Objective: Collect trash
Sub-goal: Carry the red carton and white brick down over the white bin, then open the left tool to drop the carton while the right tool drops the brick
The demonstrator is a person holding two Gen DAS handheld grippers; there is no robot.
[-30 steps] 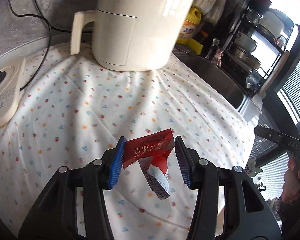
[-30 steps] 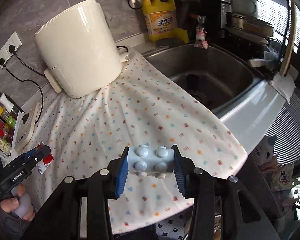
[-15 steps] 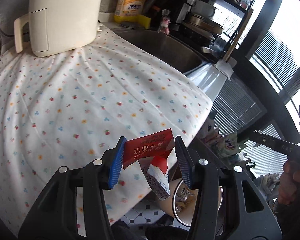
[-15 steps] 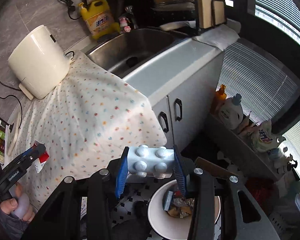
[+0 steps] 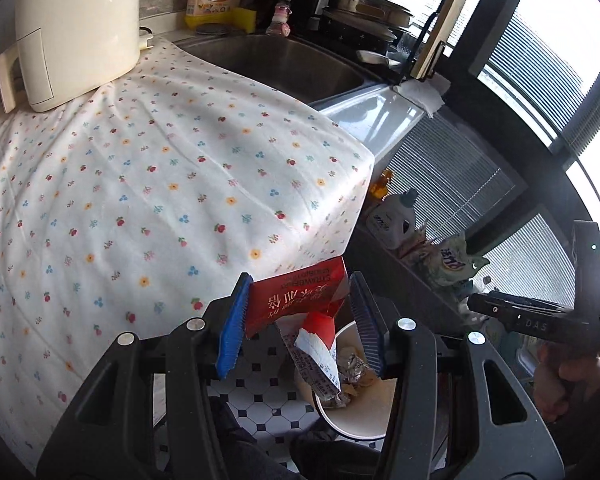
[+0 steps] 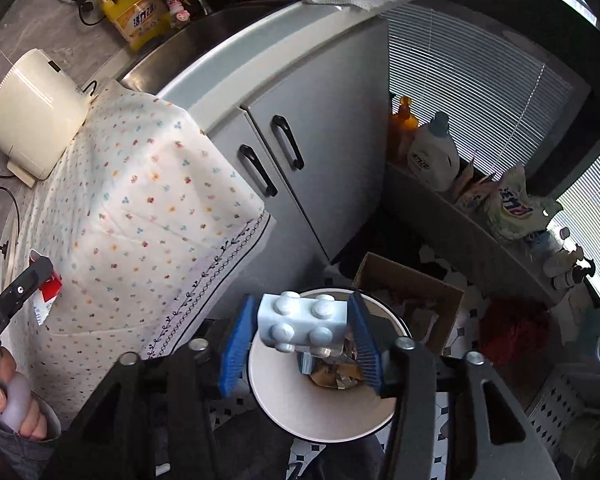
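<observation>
Right wrist view: right gripper (image 6: 300, 340) sits over the white trash bin (image 6: 284, 408) at lower centre; its jaws have just been opening, and the pale blue toy brick (image 6: 303, 322) is between them, left end near the left pad, a visible gap at the right pad, so it looks released and about to fall; brick's long axis runs left-right across the frame, studs facing the camera, right end tilted slightly down; bin already holds foil and paper scraps (image 6: 336, 372); left gripper (image 5: 300, 320) in the left wrist view has jaws about half open, clamped on a red snack wrapper (image 5: 296, 300), just above and left of the bin's rim; wrapper spans the jaws left-right, torn white end hanging down toward the bin; progress: floral-cloth bench (image 5: 140, 184) shows no loose trash in either view; my read is both last pieces are at the bin, brick drop under way, wrapper release left.
</observation>
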